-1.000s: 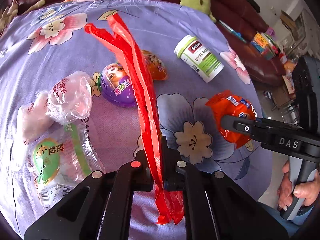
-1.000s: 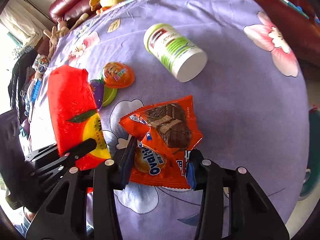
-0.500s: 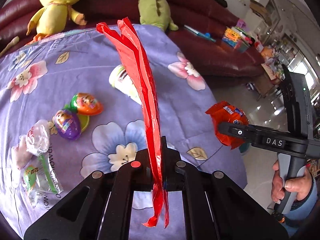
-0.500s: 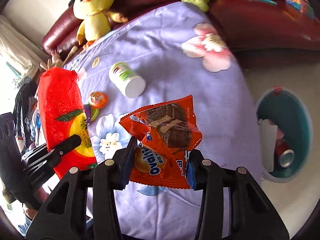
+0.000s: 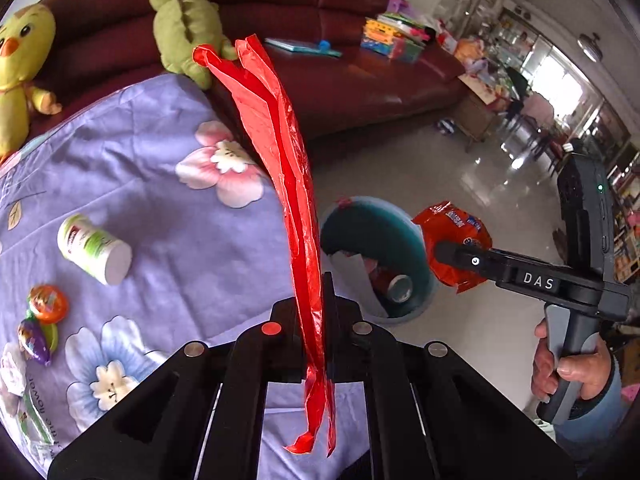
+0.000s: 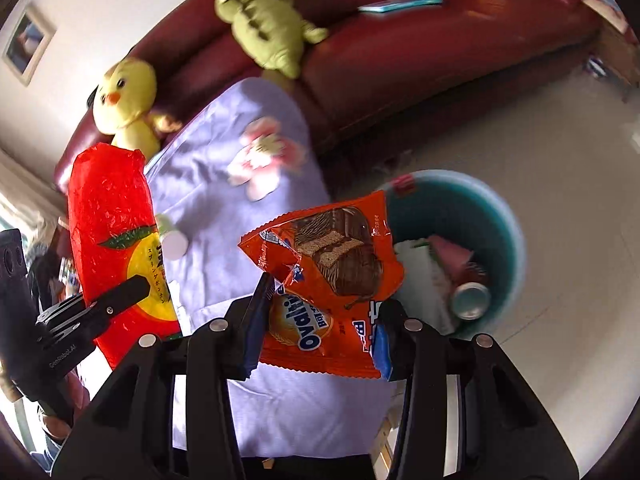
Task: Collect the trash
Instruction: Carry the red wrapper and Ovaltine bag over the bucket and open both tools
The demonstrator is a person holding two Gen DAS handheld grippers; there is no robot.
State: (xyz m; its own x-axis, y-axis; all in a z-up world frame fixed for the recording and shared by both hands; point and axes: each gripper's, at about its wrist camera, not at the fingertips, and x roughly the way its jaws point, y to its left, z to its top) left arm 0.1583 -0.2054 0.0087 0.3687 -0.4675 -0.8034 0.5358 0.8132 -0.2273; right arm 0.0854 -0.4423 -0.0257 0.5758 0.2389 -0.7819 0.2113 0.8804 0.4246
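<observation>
Red wrapper (image 5: 294,184) pinched edge-on in left gripper (image 5: 316,320), clamped tight, held above edge of purple floral tablecloth (image 5: 168,240). Orange Ovaltine packet (image 6: 332,276) gripped between right gripper (image 6: 320,320) pads, hanging near teal bin (image 6: 508,216) on floor; can (image 6: 470,294) inside. White bottle (image 5: 94,250) lying on cloth.

Bin (image 5: 416,240) on the floor beside the table (image 5: 168,216) — sofa (image 5: 360,84) behind both.

Home living room: maroon sofa (image 5: 360,80), plush toys (image 5: 180,20).
</observation>
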